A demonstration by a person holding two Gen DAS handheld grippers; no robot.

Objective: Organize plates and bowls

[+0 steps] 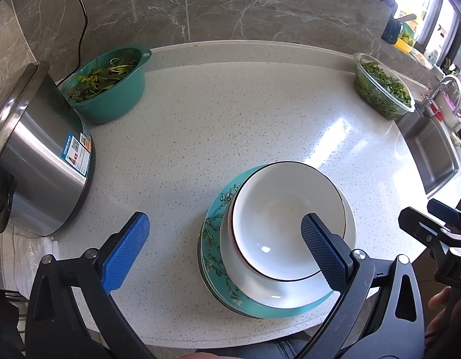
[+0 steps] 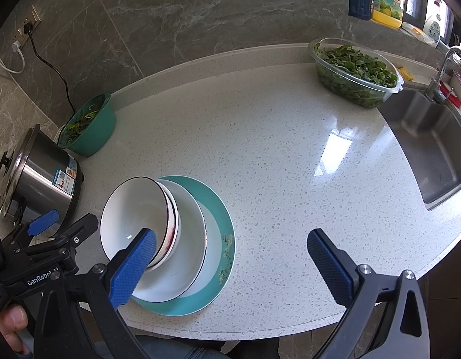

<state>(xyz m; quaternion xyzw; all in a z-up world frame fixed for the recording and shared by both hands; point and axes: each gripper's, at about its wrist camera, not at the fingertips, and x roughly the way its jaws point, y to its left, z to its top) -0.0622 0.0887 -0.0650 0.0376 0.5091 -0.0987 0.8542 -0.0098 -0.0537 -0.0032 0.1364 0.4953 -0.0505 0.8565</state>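
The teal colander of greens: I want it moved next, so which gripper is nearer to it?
Left. The left gripper hangs open beside the rice cooker, which the teal colander stands behind. The right gripper sits farther off, across the stacked dishes.

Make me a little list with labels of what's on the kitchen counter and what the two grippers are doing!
stack: top bowl sits in a second bowl, on a white plate, on a teal plate
pot: steel pot with lid, at the counter's left
green bowl: green bowl of leafy greens, at the back left
clear tub: clear tub of greens, beside the sink
left gripper: left gripper open, holding nothing
right gripper: right gripper open, holding nothing
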